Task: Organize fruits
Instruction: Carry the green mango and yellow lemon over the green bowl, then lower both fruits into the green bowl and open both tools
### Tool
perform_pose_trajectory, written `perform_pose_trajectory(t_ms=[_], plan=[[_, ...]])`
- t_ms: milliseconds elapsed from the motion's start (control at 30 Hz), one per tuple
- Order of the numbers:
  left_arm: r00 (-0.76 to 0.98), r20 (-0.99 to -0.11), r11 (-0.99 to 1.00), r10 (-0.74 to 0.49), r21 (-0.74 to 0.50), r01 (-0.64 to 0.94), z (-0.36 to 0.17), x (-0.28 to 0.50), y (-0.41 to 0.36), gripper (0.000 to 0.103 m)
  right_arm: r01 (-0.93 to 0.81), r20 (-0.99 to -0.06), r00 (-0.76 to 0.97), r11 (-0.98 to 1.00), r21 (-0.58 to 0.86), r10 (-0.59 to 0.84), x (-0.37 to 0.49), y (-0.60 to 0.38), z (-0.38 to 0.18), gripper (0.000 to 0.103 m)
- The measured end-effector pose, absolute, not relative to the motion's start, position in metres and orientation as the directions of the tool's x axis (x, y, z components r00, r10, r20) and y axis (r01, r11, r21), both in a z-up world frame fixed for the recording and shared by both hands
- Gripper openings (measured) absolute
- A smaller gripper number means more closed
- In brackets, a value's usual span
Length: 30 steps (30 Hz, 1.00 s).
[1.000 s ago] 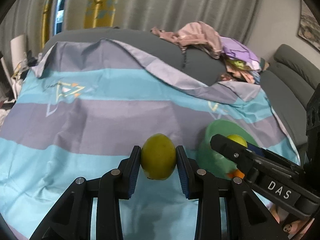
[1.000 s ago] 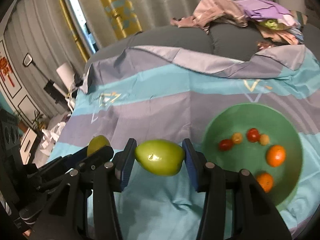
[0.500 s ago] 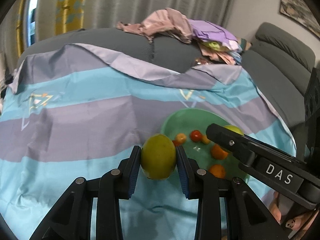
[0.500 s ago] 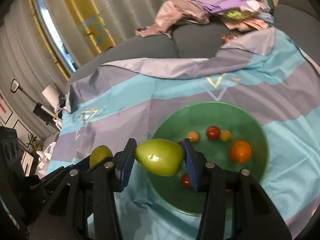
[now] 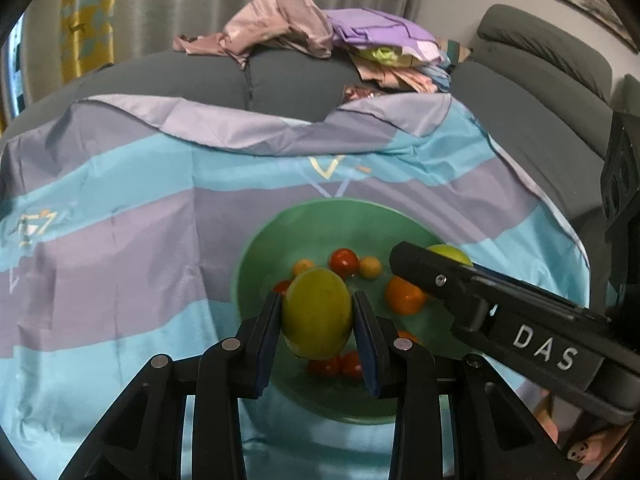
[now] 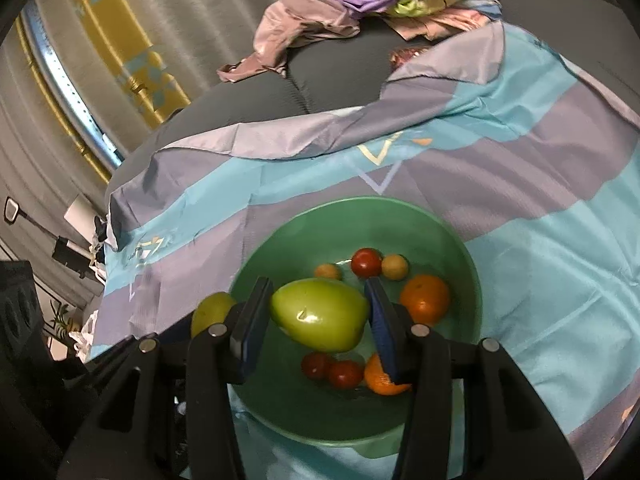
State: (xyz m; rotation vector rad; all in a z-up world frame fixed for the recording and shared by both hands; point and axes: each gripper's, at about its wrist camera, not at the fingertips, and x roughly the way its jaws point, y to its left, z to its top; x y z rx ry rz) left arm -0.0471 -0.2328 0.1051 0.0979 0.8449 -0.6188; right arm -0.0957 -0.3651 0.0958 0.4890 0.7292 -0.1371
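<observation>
Left wrist view showed the left gripper [image 5: 316,320] w/ its fingers pinching a yellow-green fruit [image 5: 316,314] over the near side of the green bowl [image 5: 280,224], which sat on a striped blue & purple cloth [image 5: 120,240]. Right wrist view had the right gripper [image 6: 318,316] w/ fingers clamped on a green fruit [image 6: 320,314], also above the bowl. Inside lay 2 oranges [image 6: 425,298], red tomatoes [image 6: 366,262] & small yellow ones. Clothes pile [image 5: 320,36] sat behind.

Black fingers [image 5: 268,336] with blue pads, silver screws, "DAS" lettering
</observation>
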Motion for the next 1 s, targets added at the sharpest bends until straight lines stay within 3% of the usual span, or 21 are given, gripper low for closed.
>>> perform_pose_trajectory(t_ms=[1000], plan=[[0.381, -0.778, 0.817, -0.5, -0.276, 0.507, 0.073, -0.027, -0.236, 0.035, 0.33, -0.741, 0.669, 0.873, 0.36, 0.053, -0.082, -0.375, 0.072, 0.048]])
